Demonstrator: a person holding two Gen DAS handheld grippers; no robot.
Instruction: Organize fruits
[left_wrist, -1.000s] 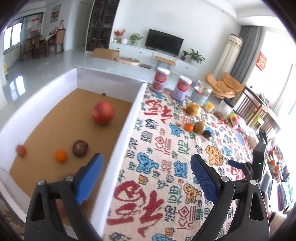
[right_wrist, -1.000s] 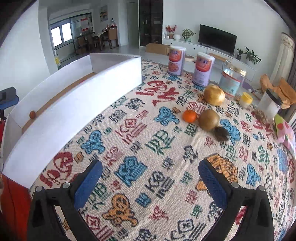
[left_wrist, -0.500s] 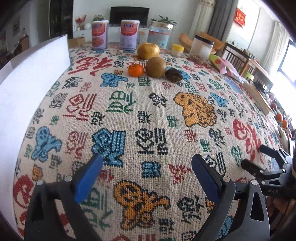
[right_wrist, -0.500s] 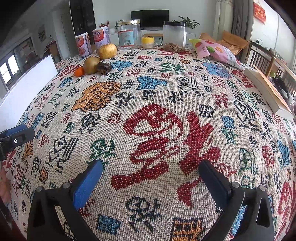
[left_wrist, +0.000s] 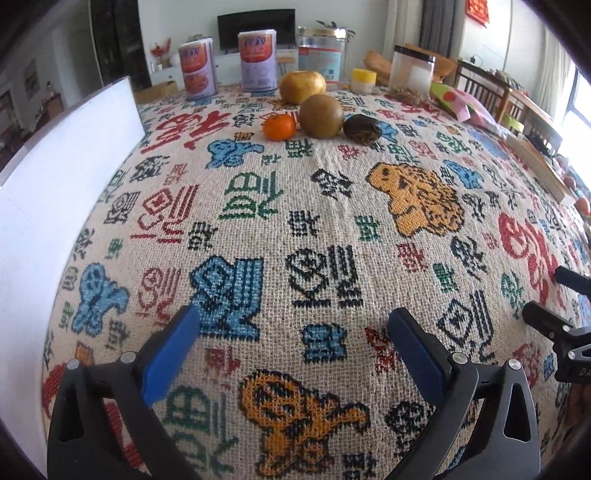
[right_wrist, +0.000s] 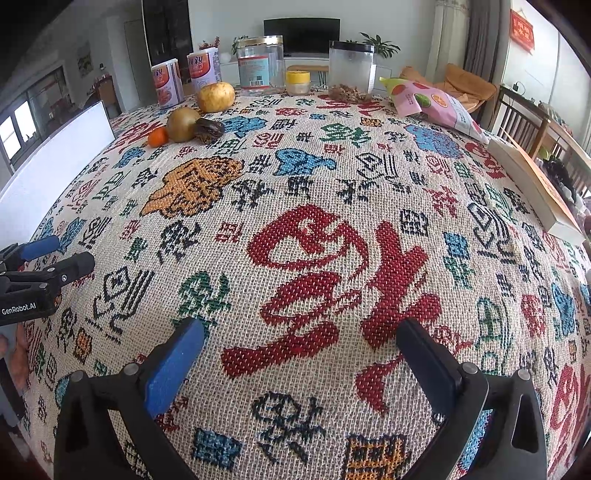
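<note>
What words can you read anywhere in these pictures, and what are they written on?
"GenRobot.AI": white letters on the body of the left gripper, seen from the right wrist.
"DA", cut off by the picture edge: on the black body of the right gripper, seen from the left wrist.
The two cans: big characters, too blurred to read.
The clear jar label and barcode: too small.
The tablecloth: woven characters, too stylised to read.

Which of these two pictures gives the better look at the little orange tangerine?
The left wrist view: the small orange tangerine sits in full view, larger and nearer the middle. In the right wrist view it is smaller, far off to the left, partly behind the round brown fruit.
</note>
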